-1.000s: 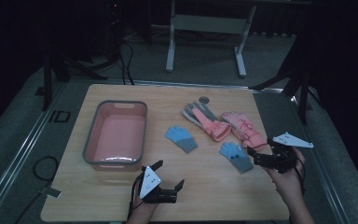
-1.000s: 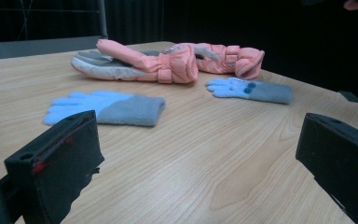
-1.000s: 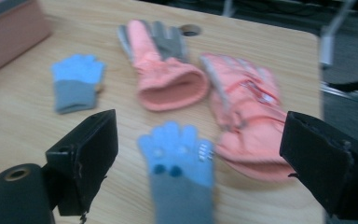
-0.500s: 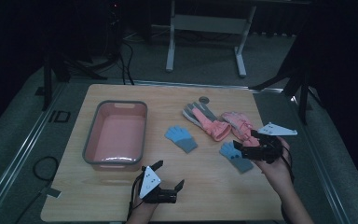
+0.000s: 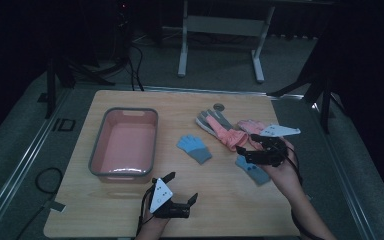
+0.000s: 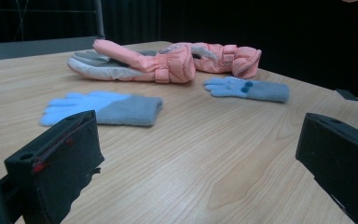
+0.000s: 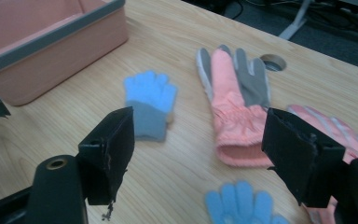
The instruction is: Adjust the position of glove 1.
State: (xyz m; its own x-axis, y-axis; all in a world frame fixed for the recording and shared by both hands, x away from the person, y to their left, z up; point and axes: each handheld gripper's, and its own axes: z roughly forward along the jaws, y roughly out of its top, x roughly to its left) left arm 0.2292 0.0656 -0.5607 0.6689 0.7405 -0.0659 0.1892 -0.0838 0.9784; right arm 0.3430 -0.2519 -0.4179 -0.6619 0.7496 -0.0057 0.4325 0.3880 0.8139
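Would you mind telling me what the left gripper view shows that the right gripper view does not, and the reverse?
Left gripper view alone: its own open black jaws low over the wooden table. Right gripper view alone: the pink plastic bin with a grey rim, a tape ring, and its own open jaws. Both: two blue knit gloves with grey cuffs and two pink padded gloves.

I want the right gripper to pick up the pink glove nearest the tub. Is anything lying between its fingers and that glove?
Nothing visible does. The right gripper is open above bare table, and the pink glove lies just ahead between its fingers. The two blue gloves lie off to either side, not on it.
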